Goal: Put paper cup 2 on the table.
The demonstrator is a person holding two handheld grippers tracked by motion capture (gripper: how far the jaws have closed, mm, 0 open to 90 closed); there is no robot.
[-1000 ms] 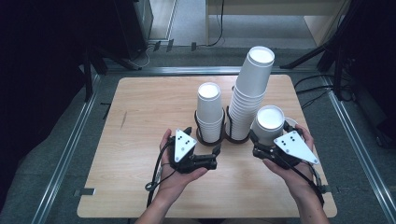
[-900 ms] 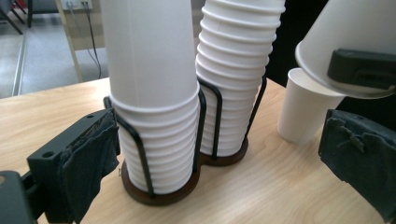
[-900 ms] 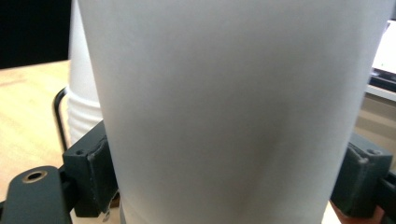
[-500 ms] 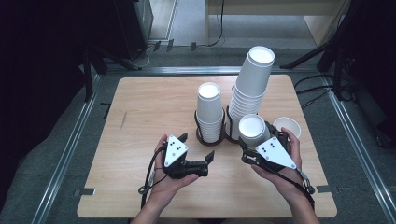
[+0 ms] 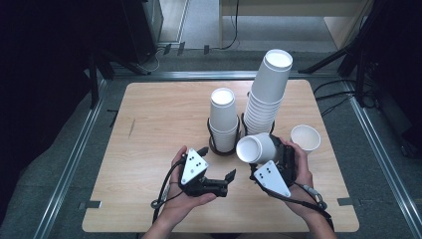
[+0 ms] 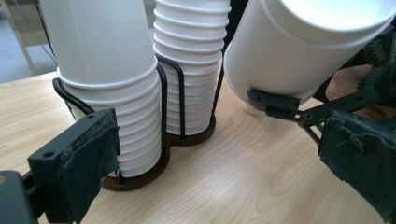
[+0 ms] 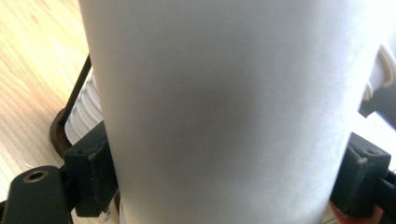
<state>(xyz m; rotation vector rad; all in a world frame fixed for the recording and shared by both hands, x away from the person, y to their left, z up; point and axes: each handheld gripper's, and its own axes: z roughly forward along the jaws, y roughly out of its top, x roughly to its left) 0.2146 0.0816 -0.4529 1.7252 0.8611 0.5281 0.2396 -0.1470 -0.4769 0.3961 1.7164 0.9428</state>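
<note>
So starting at the left: the left gripper [image 5: 215,174] sits low over the table [image 5: 149,124], jaws apart with nothing between them. In the left gripper view it looks straight at the cup rack, so my guess is it's parked there ready to help, maybe to peel one cup off whatever the other hand brings over.

Next comes the short stack [image 5: 223,119] of white paper cups, upside down in a black wire holder [image 5: 215,144] on a dark base. Just beside it, in the twin ring of that holder, is the tall stack [image 5: 266,92], which leans a bit to the right. The wire hoops are clearly there to keep both towers from tipping.

Right in front of the tall stack is the cup [image 5: 256,148] that matters here. The right gripper [image 5: 271,157] is clamped on its sides, one pad on each side as the right gripper view shows, and holds it off the table, tilted so the open mouth faces left toward the left gripper. That tilt looks like a handover or a separating move to me. It may be more than one nested cup; I can't tell.

Far right, a lone cup [image 5: 305,138] stands mouth up on the table, apart from the rack.
</note>
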